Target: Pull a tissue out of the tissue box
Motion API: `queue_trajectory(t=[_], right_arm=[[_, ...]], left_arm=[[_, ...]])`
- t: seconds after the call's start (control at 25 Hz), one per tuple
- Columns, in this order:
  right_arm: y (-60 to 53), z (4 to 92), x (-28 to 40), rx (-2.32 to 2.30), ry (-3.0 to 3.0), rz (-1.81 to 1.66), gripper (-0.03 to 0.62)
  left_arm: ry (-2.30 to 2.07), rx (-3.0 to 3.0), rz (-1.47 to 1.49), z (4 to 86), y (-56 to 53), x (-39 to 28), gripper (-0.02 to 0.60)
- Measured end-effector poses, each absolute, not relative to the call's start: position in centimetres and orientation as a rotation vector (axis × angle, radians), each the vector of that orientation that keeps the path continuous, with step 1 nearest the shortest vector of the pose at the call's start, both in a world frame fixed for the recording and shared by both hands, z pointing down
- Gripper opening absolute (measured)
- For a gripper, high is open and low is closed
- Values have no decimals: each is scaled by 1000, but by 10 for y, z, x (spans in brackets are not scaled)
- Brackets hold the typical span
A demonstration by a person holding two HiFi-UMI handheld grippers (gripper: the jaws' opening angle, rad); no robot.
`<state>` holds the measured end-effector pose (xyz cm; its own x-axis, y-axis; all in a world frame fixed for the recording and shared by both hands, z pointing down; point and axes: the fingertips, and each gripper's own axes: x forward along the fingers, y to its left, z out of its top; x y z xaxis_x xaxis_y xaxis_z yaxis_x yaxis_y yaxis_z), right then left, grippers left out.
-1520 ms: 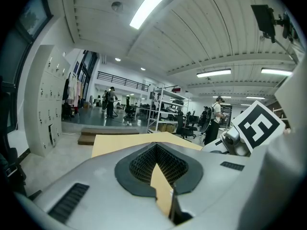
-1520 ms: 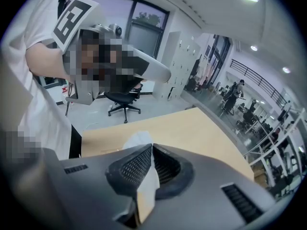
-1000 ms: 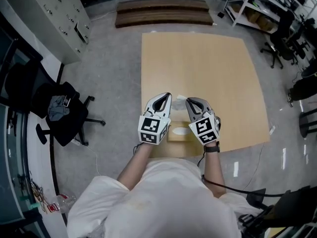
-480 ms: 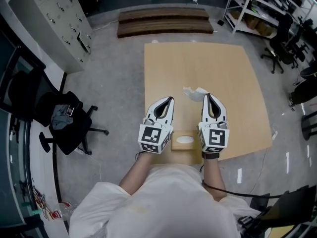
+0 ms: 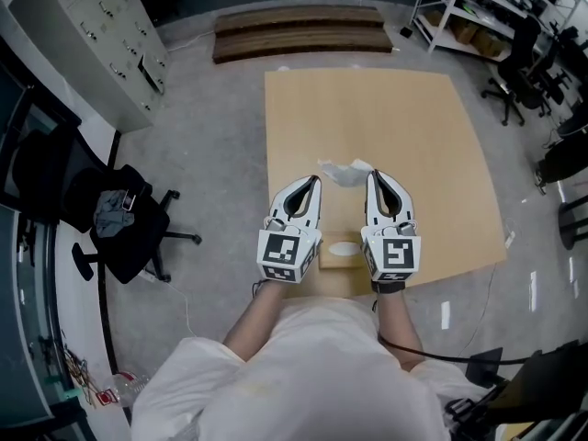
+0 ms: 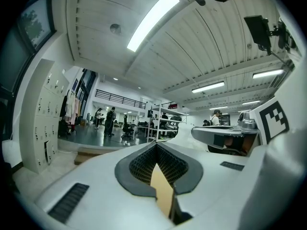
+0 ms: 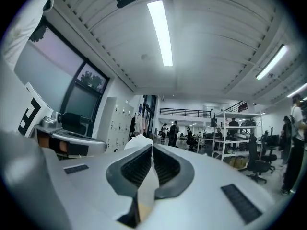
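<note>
A small brown tissue box with a white oval opening sits at the near edge of the wooden table, between my two grippers. My right gripper is shut on a crumpled white tissue, which sticks out to the left of its tip, above the table. In the right gripper view the tissue shows at the left of the closed tip of the right gripper and runs down between the pads. My left gripper is held level beside it, and in the left gripper view the left gripper is shut with nothing in it.
A black office chair stands on the floor at the left, below a grey cabinet. Brown planks lie beyond the table's far edge. Shelving and more chairs are at the upper right.
Both grippers have risen. The right one has straightened from its slant over the box and has drawn the tissue up and out, so the tissue now hangs free at its tip.
</note>
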<state>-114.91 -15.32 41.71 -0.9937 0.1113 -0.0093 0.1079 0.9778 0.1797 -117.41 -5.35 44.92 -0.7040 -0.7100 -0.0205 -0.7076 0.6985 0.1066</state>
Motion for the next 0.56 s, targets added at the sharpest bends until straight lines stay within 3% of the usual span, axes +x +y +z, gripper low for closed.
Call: queue_trajectory(t=[0.56], right_arm=[[-154,441,-1139,144,3162,210,6]], left_arm=[[-2807,1215,-173,472,-51,-1165,-2]])
